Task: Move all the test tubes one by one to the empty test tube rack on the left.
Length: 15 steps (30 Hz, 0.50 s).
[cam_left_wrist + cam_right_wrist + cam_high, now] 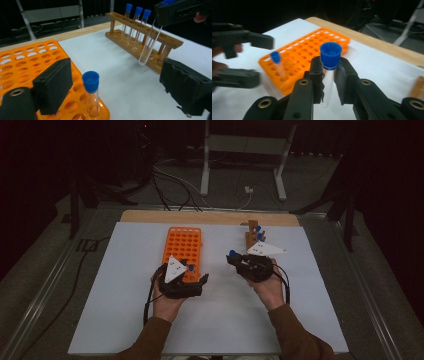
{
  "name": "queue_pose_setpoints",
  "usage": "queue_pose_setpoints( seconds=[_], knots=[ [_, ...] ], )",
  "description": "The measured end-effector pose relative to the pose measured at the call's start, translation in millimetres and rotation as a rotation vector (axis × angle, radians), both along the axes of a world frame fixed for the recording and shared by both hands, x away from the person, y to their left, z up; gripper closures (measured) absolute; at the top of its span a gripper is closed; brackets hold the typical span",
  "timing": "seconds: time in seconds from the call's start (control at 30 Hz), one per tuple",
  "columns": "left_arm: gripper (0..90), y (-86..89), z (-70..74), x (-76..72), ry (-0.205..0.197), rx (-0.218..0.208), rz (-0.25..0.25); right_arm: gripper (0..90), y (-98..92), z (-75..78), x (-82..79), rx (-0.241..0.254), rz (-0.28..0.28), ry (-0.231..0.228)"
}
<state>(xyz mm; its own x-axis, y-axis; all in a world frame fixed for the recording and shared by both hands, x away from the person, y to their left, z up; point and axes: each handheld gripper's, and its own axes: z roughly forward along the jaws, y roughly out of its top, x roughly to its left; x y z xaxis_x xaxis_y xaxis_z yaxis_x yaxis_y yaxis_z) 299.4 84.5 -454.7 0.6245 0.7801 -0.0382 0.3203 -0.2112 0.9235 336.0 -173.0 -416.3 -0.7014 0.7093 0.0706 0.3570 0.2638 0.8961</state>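
Note:
An orange rack point(180, 245) lies mid-table on the white sheet. One blue-capped tube point(91, 96) stands upright in a hole at its near corner. My left gripper point(120, 85) is open, its pads point(53, 87) set wide on either side of that tube without touching it. My right gripper point(329, 72) is shut on a second clear tube point(329, 75) just under its blue cap point(330, 54). It holds that tube in the air between the two racks point(233, 255). A wooden rack point(172, 41) beyond carries three capped tubes point(136, 27).
The white sheet point(125, 295) covers most of the wooden tabletop point(210, 216). A metal stand point(245, 150) and cables lie on the dark floor behind. The wooden rack point(252, 236) stands near the sheet's far edge, right of centre.

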Motion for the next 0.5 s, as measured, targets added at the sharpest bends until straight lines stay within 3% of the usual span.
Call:
queue_pose_setpoints(
  seconds=[0.1, 0.27, 0.5],
  knots=[
    [17.6, -6.5, 1.0, -2.9, -0.021, 0.023, -0.002, 76.3, 7.3, -1.5, -1.6, 0.001, 0.024, 0.017],
    [34.2, -14.5, 3.2, -7.4, -0.062, 0.041, -0.035, 76.3, 19.9, -1.2, -7.5, -0.007, 0.062, 0.029],
    [52.1, -22.5, 0.6, -8.8, -0.071, 0.067, -0.087, 76.3, 33.7, 0.1, -13.0, -0.004, 0.107, 0.043]
  ],
)
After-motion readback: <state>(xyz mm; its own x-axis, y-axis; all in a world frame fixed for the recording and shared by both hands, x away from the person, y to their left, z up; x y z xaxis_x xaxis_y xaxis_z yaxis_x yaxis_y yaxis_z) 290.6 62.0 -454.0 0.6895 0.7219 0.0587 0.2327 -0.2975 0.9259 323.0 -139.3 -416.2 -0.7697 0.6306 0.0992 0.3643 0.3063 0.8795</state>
